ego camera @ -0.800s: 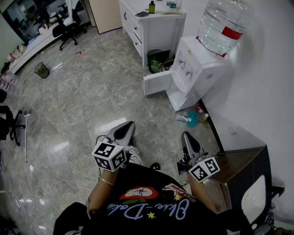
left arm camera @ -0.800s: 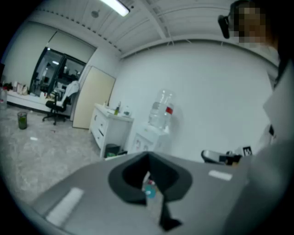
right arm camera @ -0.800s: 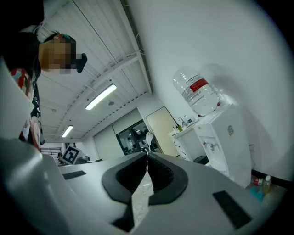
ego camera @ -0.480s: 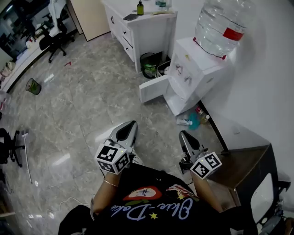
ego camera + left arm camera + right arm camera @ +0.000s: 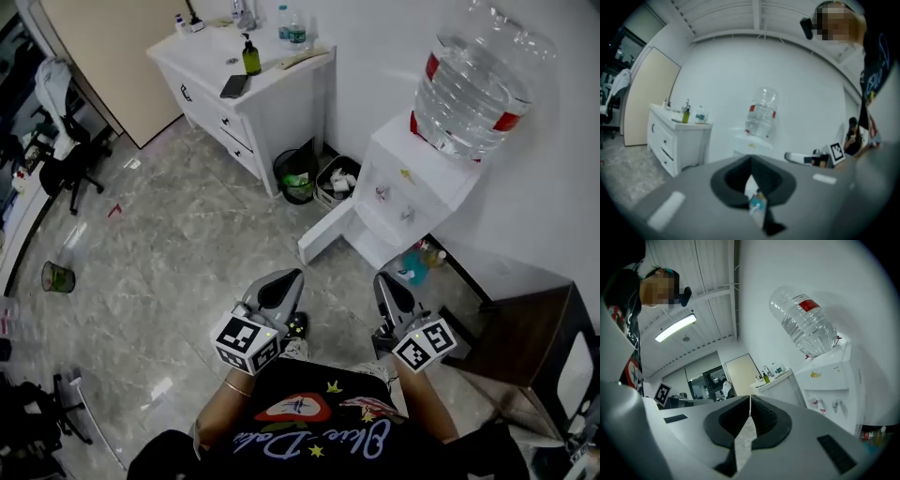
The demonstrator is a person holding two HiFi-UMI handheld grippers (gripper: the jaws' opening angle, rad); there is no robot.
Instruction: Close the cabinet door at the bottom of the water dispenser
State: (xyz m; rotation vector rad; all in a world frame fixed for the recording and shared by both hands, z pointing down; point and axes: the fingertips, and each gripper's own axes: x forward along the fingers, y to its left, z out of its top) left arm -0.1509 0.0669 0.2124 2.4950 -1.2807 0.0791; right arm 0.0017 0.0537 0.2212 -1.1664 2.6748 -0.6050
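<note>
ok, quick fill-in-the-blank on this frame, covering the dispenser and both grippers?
The cabinet door at the base of the water dispenser stands ____.
The left hand-held gripper and right hand-held gripper each hold ____.
Atop the dispenser sits a clear water ____.
Missing: open; nothing; bottle.

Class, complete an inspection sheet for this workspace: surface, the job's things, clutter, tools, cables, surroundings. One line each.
Surface: grey marble-look tiled floor, glossy.
Job's things: white water dispenser with clear bottle on top; its white bottom cabinet door stands open.
Clutter: teal bottle on floor beside dispenser; two waste bins.
Tools: left tool and right tool both shut, empty, short of the door.
Cables: nothing seen.
Surroundings: white drawer unit, brown side table.
</note>
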